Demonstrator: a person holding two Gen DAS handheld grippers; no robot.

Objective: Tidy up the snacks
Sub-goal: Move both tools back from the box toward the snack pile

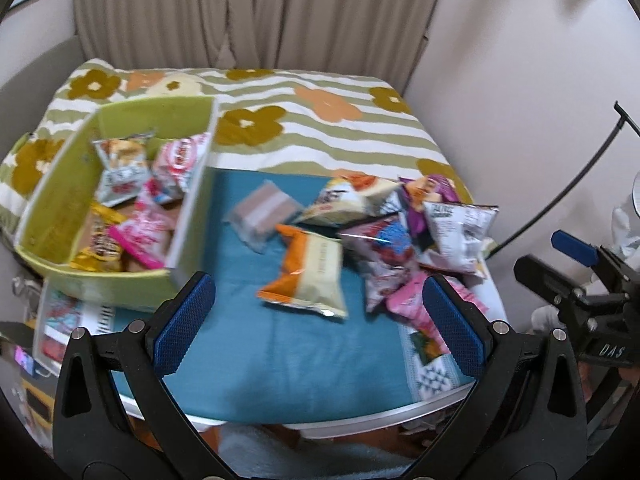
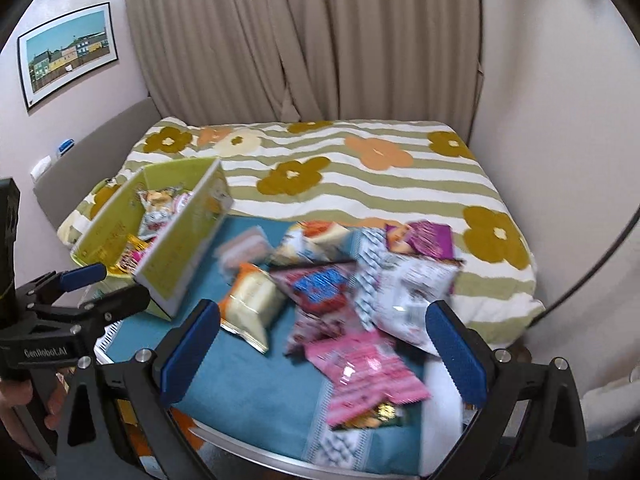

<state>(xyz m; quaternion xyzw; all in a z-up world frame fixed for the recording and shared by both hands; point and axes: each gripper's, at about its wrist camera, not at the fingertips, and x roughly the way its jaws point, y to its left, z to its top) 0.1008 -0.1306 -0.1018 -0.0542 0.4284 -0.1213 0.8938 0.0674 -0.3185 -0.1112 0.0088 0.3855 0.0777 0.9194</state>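
**Foil, cardboard and cloth**

The snack packets (image 1: 308, 276) are glossy, crinkled foil. The green box (image 1: 60, 208) looks like matt cardboard. The teal cloth (image 1: 280, 356) is soft and napped, the floral bedspread (image 2: 360, 184) woven. The gripper pads (image 1: 184, 328) are textured blue rubber.

Both fisheye cameras look forward and slightly down from behind their own blue-padded fingers, across a teal cloth (image 1: 288, 344) toward the striped floral bed (image 2: 360, 184) and the curtains (image 2: 304, 40). The left wrist view sits nearer the green box (image 1: 120, 216), seeing into it. The right wrist view stands further right, with the framed picture (image 2: 68, 52) in sight. They share the box, the scattered snack packets (image 2: 332, 284) and the bed.
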